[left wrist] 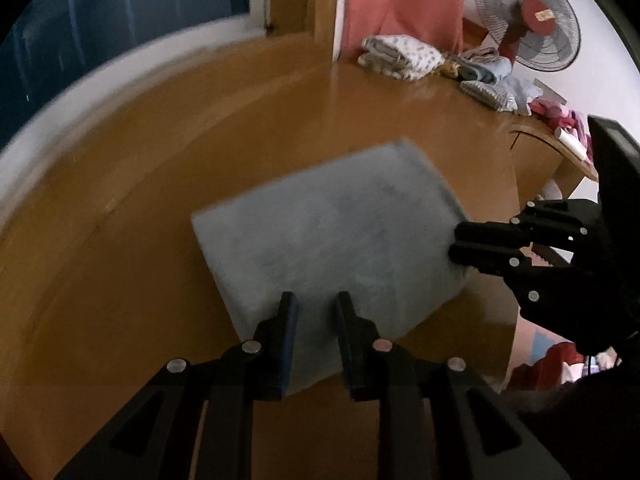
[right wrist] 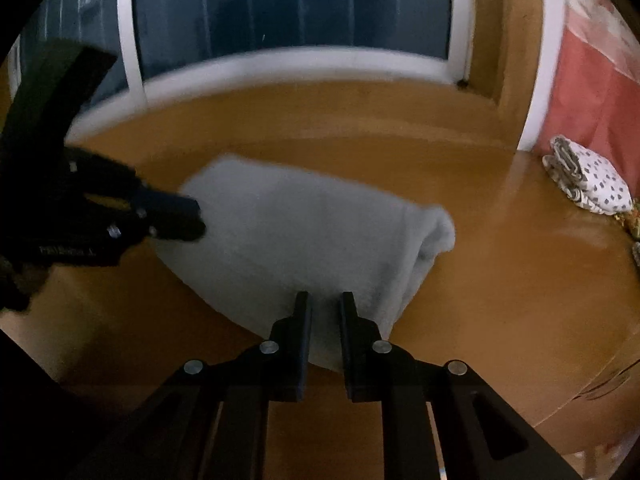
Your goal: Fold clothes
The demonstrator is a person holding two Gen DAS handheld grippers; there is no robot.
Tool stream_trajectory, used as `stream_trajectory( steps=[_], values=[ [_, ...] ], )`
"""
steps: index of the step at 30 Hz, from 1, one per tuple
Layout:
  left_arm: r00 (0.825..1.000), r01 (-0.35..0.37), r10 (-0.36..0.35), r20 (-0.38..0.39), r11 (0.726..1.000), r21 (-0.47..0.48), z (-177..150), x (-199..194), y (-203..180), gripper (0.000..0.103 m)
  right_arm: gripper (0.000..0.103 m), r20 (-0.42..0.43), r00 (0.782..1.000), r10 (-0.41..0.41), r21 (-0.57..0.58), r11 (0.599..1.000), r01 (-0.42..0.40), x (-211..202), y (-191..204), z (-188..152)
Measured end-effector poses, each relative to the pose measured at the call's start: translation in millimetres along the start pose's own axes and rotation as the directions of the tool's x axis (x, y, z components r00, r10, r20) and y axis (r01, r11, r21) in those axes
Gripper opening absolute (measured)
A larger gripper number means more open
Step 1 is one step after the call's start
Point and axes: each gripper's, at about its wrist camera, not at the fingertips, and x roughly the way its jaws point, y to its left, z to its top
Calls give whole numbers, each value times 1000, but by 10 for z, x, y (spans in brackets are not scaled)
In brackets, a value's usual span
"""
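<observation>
A pale grey-blue folded cloth lies on the brown wooden table. My left gripper is shut on its near edge, with fabric filling the narrow gap between the fingers; the right wrist view shows it pinching the cloth's left end. My right gripper is shut on the adjoining edge, and in the left wrist view it clamps the cloth's right side. The fold at the cloth's right end is rounded and thick.
A pile of folded patterned clothes sits at the table's far right corner, beside a standing fan and a pink curtain. A window runs behind the table. The table's edge drops off on the right.
</observation>
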Motion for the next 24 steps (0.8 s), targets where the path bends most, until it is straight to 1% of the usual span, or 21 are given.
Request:
stream_trajectory(
  steps=[2,4,6,8,10,11,12,13,14,16,18,20,23,24],
  values=[
    [1000,1,-2,-8,1000,-30,-32,-17,78,23,14,-11,1000,-8,2,1000,8,-28,-61,-78],
    [999,-27,26,-20,998,-51,-83,-50,135,28,16,-34,999,-10,4,1000,10,-69,-114,-150],
    [999,-47,45,-29,996,-72,-125,-117,158,29,17,-47,999,-18,5,1000,18,-125,-136,-178],
    [998,-60,59,-10,995,-77,-124,-237,128,29,17,-22,1000,-18,-2,1000,18,-223,-117,-135],
    [998,-62,64,22,995,-82,-56,-326,98,29,18,41,999,14,-2,1000,-14,-333,-82,-22],
    [997,-59,62,37,995,-87,-9,-350,86,29,23,70,997,35,0,999,-36,-371,-70,40],
    [997,-50,55,49,995,-92,28,-346,66,30,25,97,993,62,-2,998,-62,-386,-45,109],
    [997,-44,50,58,994,-96,64,-335,45,37,27,110,990,82,-9,997,-82,-366,-22,163],
    [997,-48,54,58,994,-99,95,-285,17,38,28,119,988,101,-16,995,-99,-337,0,213],
    [997,-58,63,43,993,-104,105,-187,-25,38,28,103,986,134,-29,991,-132,-222,26,279],
    [996,-83,84,7,990,-112,60,-48,-63,38,28,59,985,160,-33,987,-158,-90,35,251],
    [994,-105,105,-3,986,-130,-20,14,-38,44,28,15,988,154,-40,987,-154,21,6,197],
    [993,-117,118,-3,975,-191,-76,-32,-23,50,29,15,986,163,-19,986,-163,21,-139,134],
    [992,-123,125,-5,970,-210,-112,-79,-33,50,30,13,987,158,-2,987,-158,-14,-186,116]
  ],
)
